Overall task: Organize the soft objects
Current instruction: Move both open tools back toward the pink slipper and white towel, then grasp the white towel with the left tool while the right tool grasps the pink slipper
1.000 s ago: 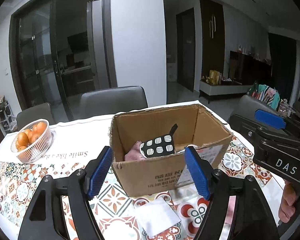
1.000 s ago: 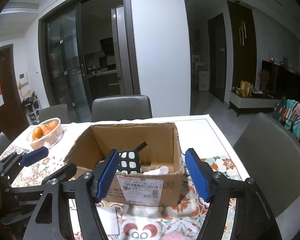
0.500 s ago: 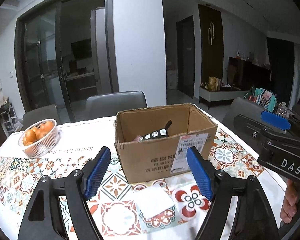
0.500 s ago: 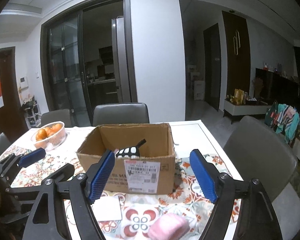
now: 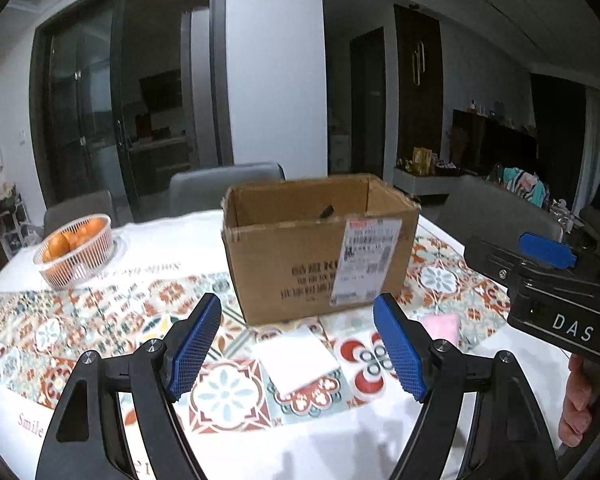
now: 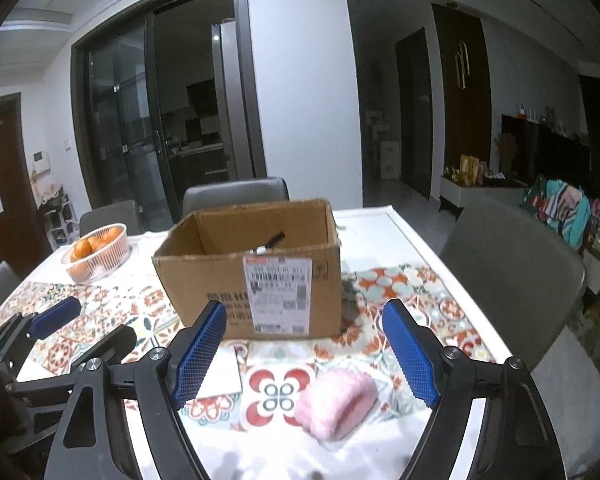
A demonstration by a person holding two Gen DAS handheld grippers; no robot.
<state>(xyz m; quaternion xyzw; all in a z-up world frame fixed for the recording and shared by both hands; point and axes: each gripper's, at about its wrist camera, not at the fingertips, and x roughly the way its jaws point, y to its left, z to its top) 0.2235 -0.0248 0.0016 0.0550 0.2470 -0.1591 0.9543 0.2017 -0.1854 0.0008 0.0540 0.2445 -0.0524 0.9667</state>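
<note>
holding both grippers wide and empty, your right gripper (image 6: pixel 304 350) showed the pink roll (image 6: pixel 335 403) whole; your left gripper (image 5: pixel 296 346) only glimpsed it.

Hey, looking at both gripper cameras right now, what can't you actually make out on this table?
- Contents of the cardboard box: both views, its front wall hides all but a dark tip.
- Shipping label text: both views, too blurred and small.
- White folded cloth: right wrist view, partly behind the right gripper finger.
- Pink soft roll: left wrist view, half hidden by the left gripper finger.
</note>
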